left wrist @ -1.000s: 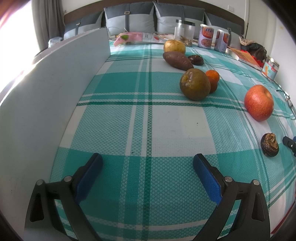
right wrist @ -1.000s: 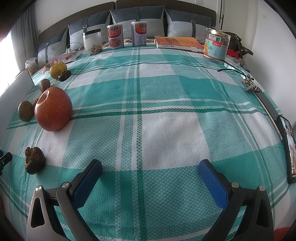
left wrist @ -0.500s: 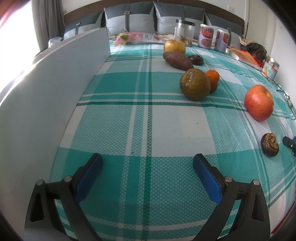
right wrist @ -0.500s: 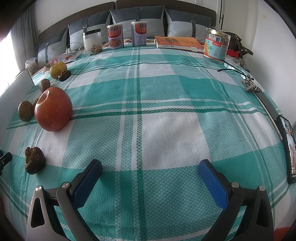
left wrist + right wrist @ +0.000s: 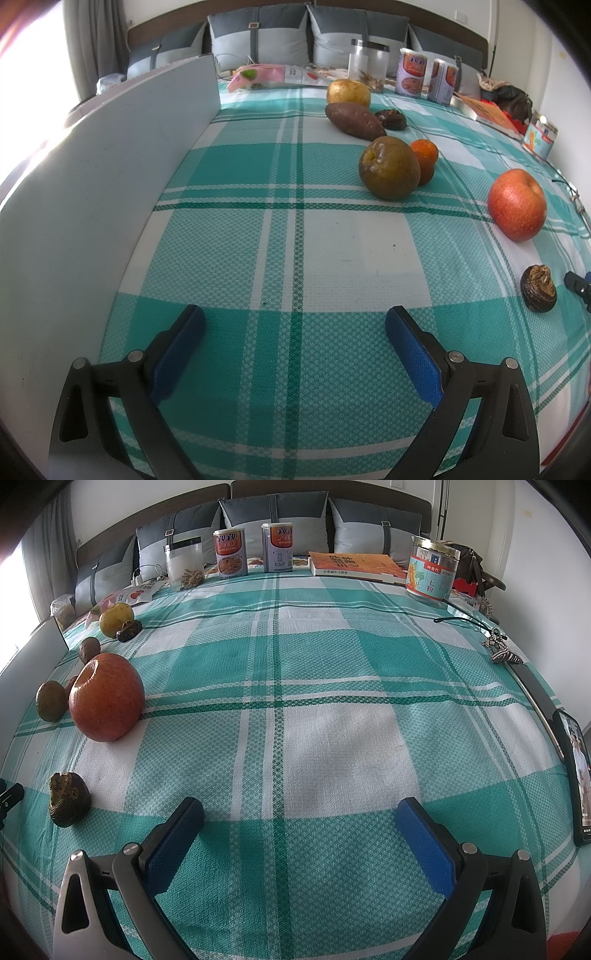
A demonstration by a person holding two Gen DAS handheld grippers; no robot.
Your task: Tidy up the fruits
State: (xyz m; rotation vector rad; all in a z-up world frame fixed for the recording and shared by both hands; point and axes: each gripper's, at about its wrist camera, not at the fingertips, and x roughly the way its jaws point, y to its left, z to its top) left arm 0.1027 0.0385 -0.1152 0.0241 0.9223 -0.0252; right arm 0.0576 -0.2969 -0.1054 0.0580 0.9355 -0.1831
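Both tongs sit low over the checked cloth [image 5: 295,258], and each is spread wide with nothing between its blue pads: the left gripper [image 5: 294,326] points up the left side of the bed beside a grey board [image 5: 110,184], the right gripper [image 5: 300,812] looks over the bare middle. That wide, unloaded stance reads as a ready pose, and nothing seems sorted so far. Nearest lies a small dark shrivelled fruit [image 5: 68,799], brown and wrinkled, just left of the right gripper and well to the right of the left one. Beyond it stands the red apple [image 5: 107,698], round, orange-red, dimple up, the largest piece and probably an easy first grasp for jaws this wide. Farther back a dull green-brown pear [image 5: 389,168] touches a small orange [image 5: 424,155], so lifting one may nudge the other. Then come a long purple sweet potato [image 5: 354,120], a second shrivelled fruit [image 5: 390,120] just beside it, and a yellow pear [image 5: 348,94]. Along the head of the bed stand a jar [image 5: 184,566], cans [image 5: 231,554], a book [image 5: 354,565] and a tin [image 5: 432,572], apart from the fruit.
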